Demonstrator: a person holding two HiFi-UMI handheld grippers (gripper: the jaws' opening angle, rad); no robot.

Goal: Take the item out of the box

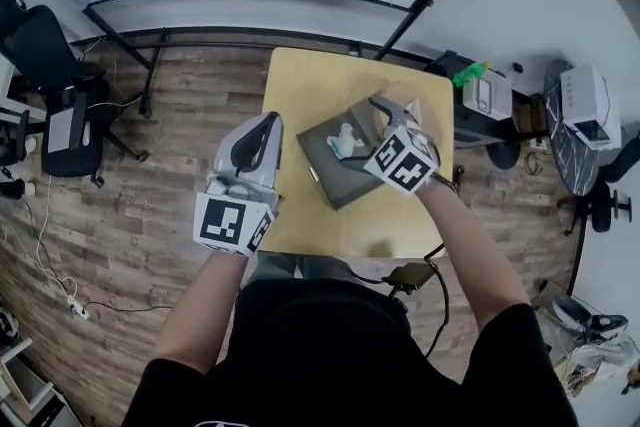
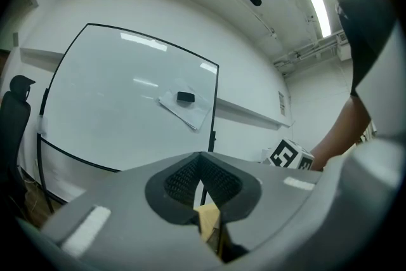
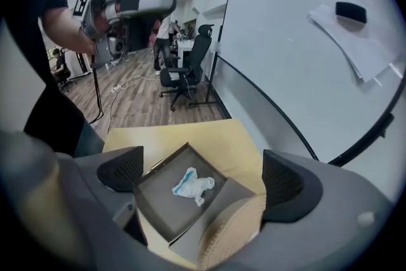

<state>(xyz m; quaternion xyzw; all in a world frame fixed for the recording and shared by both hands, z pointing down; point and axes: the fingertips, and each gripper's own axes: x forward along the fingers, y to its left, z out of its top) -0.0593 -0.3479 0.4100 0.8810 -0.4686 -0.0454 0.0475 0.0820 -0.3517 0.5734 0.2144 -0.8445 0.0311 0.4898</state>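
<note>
An open grey box (image 1: 345, 177) (image 3: 166, 207) lies on the yellow table (image 1: 310, 90). Inside it rests a crumpled white and blue item (image 1: 343, 140) (image 3: 192, 186). My right gripper (image 1: 390, 115) (image 3: 200, 178) hovers open over the box's right side, and in its own view the item lies between the two jaws and below them. A tan round object (image 3: 233, 235) sits close under the right jaw, by the box's flap. My left gripper (image 1: 268, 125) (image 2: 203, 182) is held left of the box over the table's left edge. It is shut, holds nothing, and points up at a whiteboard.
Black office chairs (image 1: 52, 65) stand on the wood floor at the left, with cables (image 1: 60, 285) trailing nearby. A whiteboard stand (image 1: 230, 10) runs behind the table. White devices (image 1: 590, 103) and a small cabinet (image 1: 485, 95) crowd the right. People (image 3: 166, 28) stand far off.
</note>
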